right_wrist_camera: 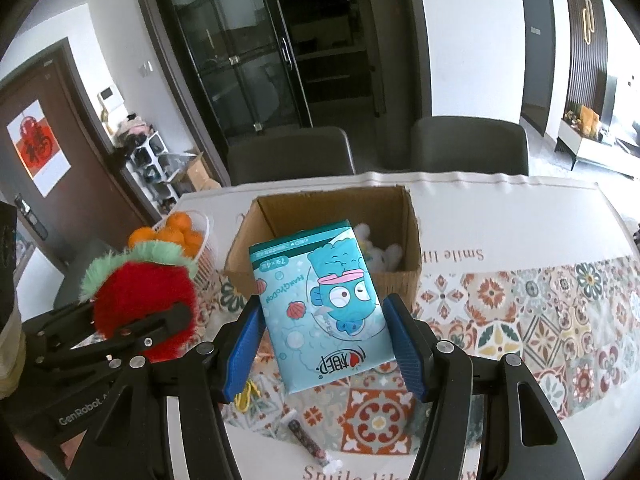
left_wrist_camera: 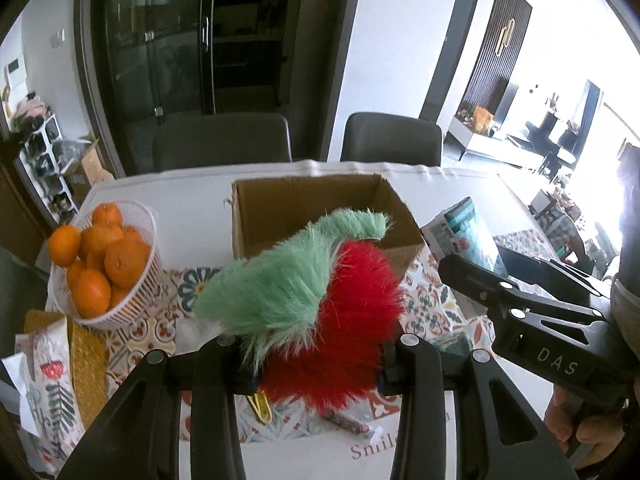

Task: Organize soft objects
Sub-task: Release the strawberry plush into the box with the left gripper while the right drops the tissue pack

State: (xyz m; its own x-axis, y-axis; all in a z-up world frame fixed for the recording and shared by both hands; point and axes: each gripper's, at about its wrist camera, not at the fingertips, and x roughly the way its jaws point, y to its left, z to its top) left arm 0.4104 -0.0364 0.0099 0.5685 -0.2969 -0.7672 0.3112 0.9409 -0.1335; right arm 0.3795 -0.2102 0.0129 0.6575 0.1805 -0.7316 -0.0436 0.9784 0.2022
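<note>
My left gripper [left_wrist_camera: 316,364] is shut on a fluffy red and green strawberry plush [left_wrist_camera: 320,300] and holds it above the table, in front of an open cardboard box [left_wrist_camera: 320,196]. The plush also shows in the right wrist view [right_wrist_camera: 144,300]. My right gripper [right_wrist_camera: 324,340] is shut on a blue tissue pack [right_wrist_camera: 320,304] with a cartoon fish print, held above the table just before the box [right_wrist_camera: 404,280]. A white plush [right_wrist_camera: 380,256] lies inside the box. The right gripper also shows in the left wrist view [left_wrist_camera: 520,308].
A white basket of oranges [left_wrist_camera: 100,264] stands left of the box. A patterned table runner [right_wrist_camera: 520,312] covers the table. A yellow clip [right_wrist_camera: 246,394] and a small wrapped stick [right_wrist_camera: 308,440] lie near the front edge. Two grey chairs [left_wrist_camera: 220,140] stand behind the table.
</note>
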